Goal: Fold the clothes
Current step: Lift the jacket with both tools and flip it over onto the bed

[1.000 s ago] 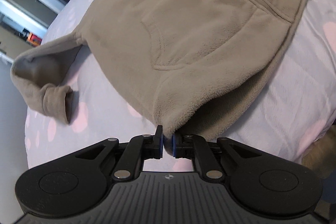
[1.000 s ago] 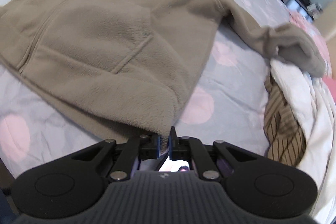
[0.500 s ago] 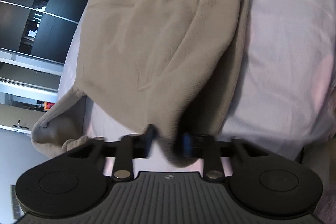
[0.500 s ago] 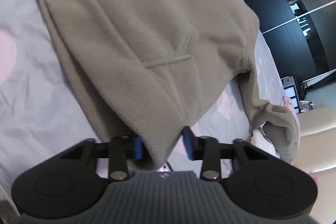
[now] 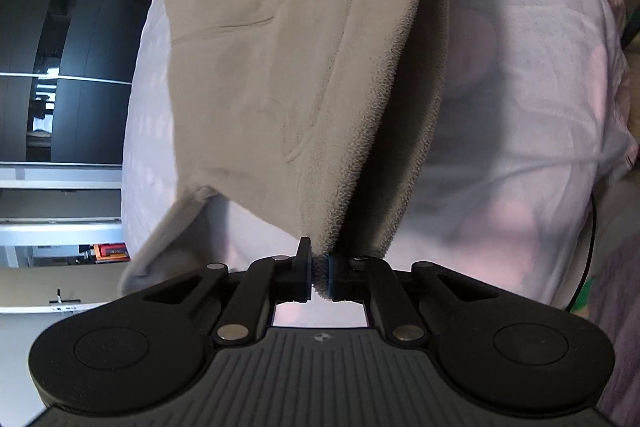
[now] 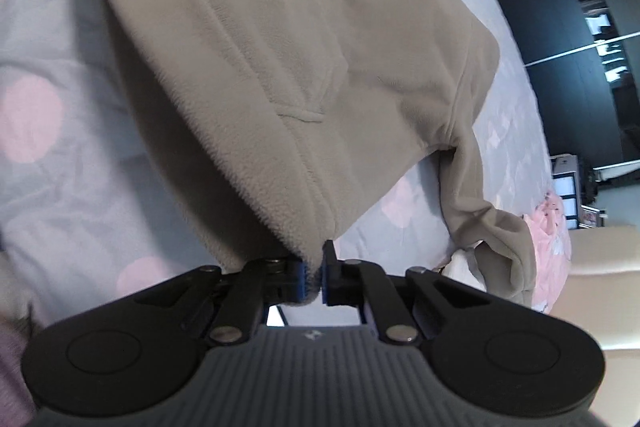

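Both tools are clamped on the hem of a tan fleece point(image 5: 280, 75), one at each bottom corner. The left tool point(image 5: 319, 273) has its jaws pressed tight on a small tuck of the fuzzy edge, the cloth squeezed thin between the black fingers point(image 5: 303, 269). The right tool point(image 6: 315, 277) pinches the other corner the same way, and its blue pads point(image 6: 303, 277) show on either side of the pinched fabric.

The fleece point(image 6: 320, 39) hangs up off the bed point(image 5: 520, 107), lifted at the hem and stretched away from the tools, so its front faces up and a darker under-layer sags beneath it. Seen from the left tool, the hem splits into two layers just above the jaws, the top one pale and the lower one in shadow. A curved pocket seam point(image 6: 300, 115) crosses the front of the fleece, not far above the right tool. One sleeve point(image 6: 480, 219) droops from the side of the fleece down to the bed, its cuff crumpled beside a pink flowered cloth point(image 6: 548, 239) and a bit of white cloth. The other sleeve point(image 5: 160, 239) trails off the opposite side of the fleece, blurred.

The bed under the fleece has a pale lilac sheet with soft pink spots point(image 6: 30, 117). Beyond the fleece stand dark wardrobe doors point(image 5: 60, 67).
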Tool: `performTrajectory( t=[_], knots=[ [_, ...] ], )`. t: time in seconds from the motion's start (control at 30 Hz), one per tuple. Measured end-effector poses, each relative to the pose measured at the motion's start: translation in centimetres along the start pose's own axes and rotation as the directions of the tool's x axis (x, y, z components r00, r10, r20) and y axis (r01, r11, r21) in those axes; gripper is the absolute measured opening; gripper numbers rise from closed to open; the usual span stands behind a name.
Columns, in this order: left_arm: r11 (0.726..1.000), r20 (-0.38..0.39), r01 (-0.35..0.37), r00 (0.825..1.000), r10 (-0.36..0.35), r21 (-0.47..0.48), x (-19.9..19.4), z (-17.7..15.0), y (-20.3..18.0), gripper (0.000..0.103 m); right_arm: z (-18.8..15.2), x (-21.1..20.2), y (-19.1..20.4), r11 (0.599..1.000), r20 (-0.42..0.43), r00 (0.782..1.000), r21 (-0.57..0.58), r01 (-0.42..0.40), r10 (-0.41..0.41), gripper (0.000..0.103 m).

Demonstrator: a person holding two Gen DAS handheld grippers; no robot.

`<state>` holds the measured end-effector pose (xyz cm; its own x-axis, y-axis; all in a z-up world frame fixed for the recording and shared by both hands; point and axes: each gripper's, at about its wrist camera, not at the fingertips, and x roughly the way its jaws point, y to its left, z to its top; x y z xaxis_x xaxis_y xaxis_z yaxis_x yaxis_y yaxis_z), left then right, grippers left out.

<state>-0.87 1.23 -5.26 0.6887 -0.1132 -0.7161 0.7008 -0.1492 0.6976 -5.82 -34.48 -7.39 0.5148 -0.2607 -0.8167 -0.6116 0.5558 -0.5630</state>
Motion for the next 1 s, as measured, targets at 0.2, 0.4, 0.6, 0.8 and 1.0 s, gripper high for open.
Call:
performTrajectory(
  t=[0.2,0.4,0.6,0.8,1.0],
  knots=[
    [0.998,0.005,0.065,0.998,-0.065,0.026,-2.3,-2.4,0.9,0.005,1.7,-3.8,1.5,0.994,-0.026,0.994,-0.010,-0.107,0.107,0.007],
    [0.983,0.007,0.168,0.986,-0.169,0.080,-2.2,-3.4,-3.1,0.005,1.3,-2.6,3.9,0.986,-0.056,0.984,-0.005,-0.168,0.168,0.007],
    [0.961,-0.011,0.252,0.968,-0.252,0.111,0.6,-3.9,-6.0,0.005,0.4,0.1,6.3,0.970,-0.088,0.966,-0.003,-0.244,0.243,0.008],
    [0.945,-0.036,0.308,0.951,-0.306,0.111,3.3,-4.0,-7.7,0.005,-0.6,3.1,8.1,0.948,-0.110,0.942,0.007,-0.318,0.317,0.008],
    [0.931,-0.060,0.361,0.931,-0.359,0.042,4.9,-3.4,-7.6,0.006,-0.5,4.4,6.6,0.910,-0.099,0.905,0.065,-0.410,0.414,0.019]
  ],
)
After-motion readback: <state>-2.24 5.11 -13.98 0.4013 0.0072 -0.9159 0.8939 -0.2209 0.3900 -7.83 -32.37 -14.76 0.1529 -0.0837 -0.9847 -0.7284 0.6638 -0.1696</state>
